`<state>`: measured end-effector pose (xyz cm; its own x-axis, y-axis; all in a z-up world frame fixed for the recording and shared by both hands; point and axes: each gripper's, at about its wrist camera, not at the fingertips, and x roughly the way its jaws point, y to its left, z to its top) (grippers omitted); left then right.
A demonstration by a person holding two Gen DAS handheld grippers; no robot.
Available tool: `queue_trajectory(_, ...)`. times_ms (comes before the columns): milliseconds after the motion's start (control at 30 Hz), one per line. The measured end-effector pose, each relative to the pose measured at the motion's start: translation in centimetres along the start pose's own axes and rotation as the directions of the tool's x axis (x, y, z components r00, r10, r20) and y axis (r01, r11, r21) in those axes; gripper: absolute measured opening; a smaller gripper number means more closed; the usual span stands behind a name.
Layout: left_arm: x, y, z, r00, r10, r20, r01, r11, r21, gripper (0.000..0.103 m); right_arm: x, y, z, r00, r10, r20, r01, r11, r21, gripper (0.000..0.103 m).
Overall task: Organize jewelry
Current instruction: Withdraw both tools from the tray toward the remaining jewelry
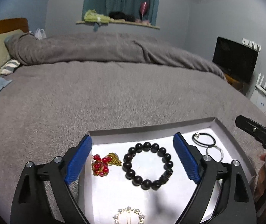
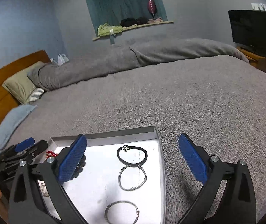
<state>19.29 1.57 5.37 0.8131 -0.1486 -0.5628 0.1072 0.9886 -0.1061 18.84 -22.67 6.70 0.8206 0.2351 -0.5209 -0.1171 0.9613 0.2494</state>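
Note:
A shallow white box (image 1: 151,130) lies on the grey bed and holds the jewelry. In the left wrist view it holds a dark bead bracelet (image 1: 147,166), a red and gold piece (image 1: 103,164), a black cord bracelet (image 1: 203,140) and a pale ring-shaped piece (image 1: 129,214). My left gripper (image 1: 133,156) is open and empty above the bead bracelet. In the right wrist view the box (image 2: 159,145) holds the black cord bracelet (image 2: 132,155) and two silver bangles (image 2: 132,177) (image 2: 121,212). My right gripper (image 2: 133,162) is open and empty over the box's right edge.
The grey blanket (image 1: 114,97) covers the bed all around the box. Pillows (image 2: 21,84) and a wooden headboard (image 2: 6,78) are at the far left. A TV (image 2: 252,31) stands at the far right. The left gripper (image 2: 24,149) shows at the left of the right wrist view.

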Motion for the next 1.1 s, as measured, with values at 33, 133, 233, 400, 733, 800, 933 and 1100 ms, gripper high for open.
queue_trajectory(33, -0.6, -0.2, -0.2, 0.999, 0.025, 0.021, -0.025, 1.0, 0.005, 0.094, -0.7, -0.1, -0.1, 1.0, 0.002, 0.012, -0.002, 1.0, 0.006, 0.098)
queue_trajectory(133, -2.0, -0.8, -0.9, 0.995, 0.078, 0.067, -0.08, 0.996, 0.025, 0.095, -2.5, -0.6, -0.5, 0.999, -0.002, 0.049, 0.001, 1.0, 0.022, 0.098)
queue_trajectory(233, -3.4, -1.2, -1.6, 0.992, 0.092, 0.089, -0.096, 0.995, 0.037, 0.095, -3.8, -0.9, -1.2, 0.998, -0.014, 0.069, 0.011, 0.999, 0.037, 0.098)
queue_trajectory(400, -5.9, -1.4, -3.3, 0.984, 0.113, 0.141, -0.122, 0.991, 0.055, 0.096, -5.8, -1.1, -3.3, 0.995, -0.044, 0.092, 0.041, 0.999, 0.032, 0.098)
queue_trajectory(733, -9.0, -0.6, -6.7, 0.985, 0.126, 0.122, -0.135, 0.988, 0.071, 0.096, -8.6, 0.4, -7.2, 0.992, -0.059, 0.112, 0.066, 0.996, -0.058, 0.098)
queue_trajectory(800, -9.6, -0.1, -7.5, 0.985, 0.134, 0.112, -0.142, 0.988, 0.064, 0.096, -9.0, 0.4, -7.6, 0.992, -0.055, 0.113, 0.061, 0.996, -0.057, 0.098)
queue_trajectory(933, -10.5, 1.4, -8.7, 0.982, 0.158, 0.098, -0.164, 0.985, 0.047, 0.096, -9.7, 0.2, -8.4, 0.992, -0.058, 0.111, 0.065, 0.996, -0.062, 0.098)
queue_trajectory(1100, -11.3, 3.0, -10.0, 0.986, 0.157, 0.057, -0.159, 0.987, 0.021, 0.096, -10.3, -0.1, -9.4, 0.994, -0.05, 0.095, 0.055, 0.997, -0.049, 0.098)
